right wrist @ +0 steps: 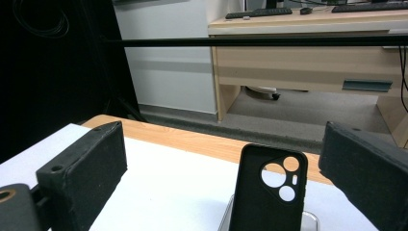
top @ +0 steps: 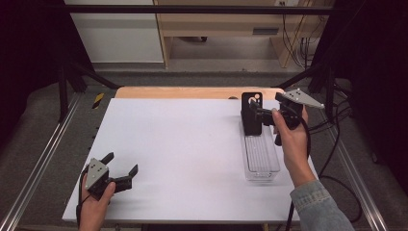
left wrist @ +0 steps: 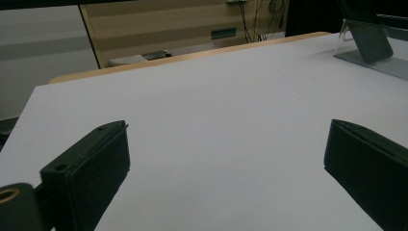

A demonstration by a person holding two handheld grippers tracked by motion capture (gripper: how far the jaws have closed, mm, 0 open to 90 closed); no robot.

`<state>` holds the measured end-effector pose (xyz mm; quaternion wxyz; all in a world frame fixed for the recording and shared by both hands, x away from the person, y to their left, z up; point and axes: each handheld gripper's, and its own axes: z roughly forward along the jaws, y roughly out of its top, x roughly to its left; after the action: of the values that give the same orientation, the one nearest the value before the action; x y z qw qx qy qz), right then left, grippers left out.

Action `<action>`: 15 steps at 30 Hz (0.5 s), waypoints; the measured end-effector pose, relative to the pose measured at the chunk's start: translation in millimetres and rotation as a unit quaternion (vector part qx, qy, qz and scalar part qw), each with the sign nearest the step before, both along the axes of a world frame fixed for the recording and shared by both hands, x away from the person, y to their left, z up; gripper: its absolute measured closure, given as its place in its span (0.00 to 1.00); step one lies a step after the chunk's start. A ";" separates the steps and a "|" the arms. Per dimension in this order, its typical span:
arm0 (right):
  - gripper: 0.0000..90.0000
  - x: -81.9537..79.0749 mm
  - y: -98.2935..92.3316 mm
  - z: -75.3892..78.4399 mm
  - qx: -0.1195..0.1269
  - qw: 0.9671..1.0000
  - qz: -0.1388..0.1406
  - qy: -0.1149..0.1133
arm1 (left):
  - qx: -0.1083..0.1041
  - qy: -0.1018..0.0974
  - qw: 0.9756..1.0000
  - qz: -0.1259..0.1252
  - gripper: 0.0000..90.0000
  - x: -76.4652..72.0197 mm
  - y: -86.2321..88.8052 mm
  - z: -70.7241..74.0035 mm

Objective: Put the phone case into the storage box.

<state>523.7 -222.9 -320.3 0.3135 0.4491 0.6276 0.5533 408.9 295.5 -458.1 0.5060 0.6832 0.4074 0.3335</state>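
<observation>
A black phone case stands propped at the far end of a clear tray as the right gripper hangs just beside it, jaws apart.

In the high view the phone case (top: 251, 113) stands nearly upright at about 2 o'clock on the white tabletop (top: 183, 144), its camera cut-outs uppermost, resting in the far end of the long clear tray (top: 262, 163). The right gripper (top: 257, 114) sits at the case's 3 o'clock side, its jaws spread wide; in the right gripper view the case (right wrist: 267, 192) rises between the two black jaws with clear space on either side, so nothing is gripped. The left gripper (top: 120, 168) rests at about 7 o'clock on the tabletop, well apart from the tray, its jaws also open and empty.
</observation>
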 end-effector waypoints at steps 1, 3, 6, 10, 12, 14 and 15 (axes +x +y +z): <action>0.03 -0.9 -1.2 0.2 -0.001 1.000 0.001 0.000 | 0.000 -0.001 1.000 -0.002 0.02 -0.1 0.3 0.2; 0.03 -2.6 -3.5 0.7 -0.001 1.000 0.001 0.000 | 0.001 -0.001 1.000 -0.002 0.02 -0.3 1.1 0.4; 0.03 -5.2 -6.9 1.1 -0.001 1.000 0.001 -0.001 | 0.000 0.000 1.000 -0.002 0.02 -0.6 2.2 0.5; 0.03 -9.8 -12.1 0.9 -0.002 1.000 0.001 -0.002 | -0.002 0.001 1.000 -0.004 0.02 -1.1 3.3 0.9; 0.03 -12.4 -15.3 0.4 0.000 1.000 0.000 -0.002 | -0.003 0.000 1.000 -0.006 0.02 -1.9 3.8 1.2; 0.03 -15.0 -18.9 -0.3 0.001 1.000 -0.001 -0.004 | -0.002 0.001 1.000 -0.008 0.02 -2.6 4.4 1.5; 0.03 -16.4 -20.7 -0.8 0.003 1.000 -0.002 -0.004 | -0.001 0.001 1.000 -0.009 0.02 -3.1 4.7 1.6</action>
<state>507.3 -243.6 -321.1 0.3163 0.4491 0.6238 0.5561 405.8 300.1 -456.6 0.5094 0.6865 0.4023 0.3277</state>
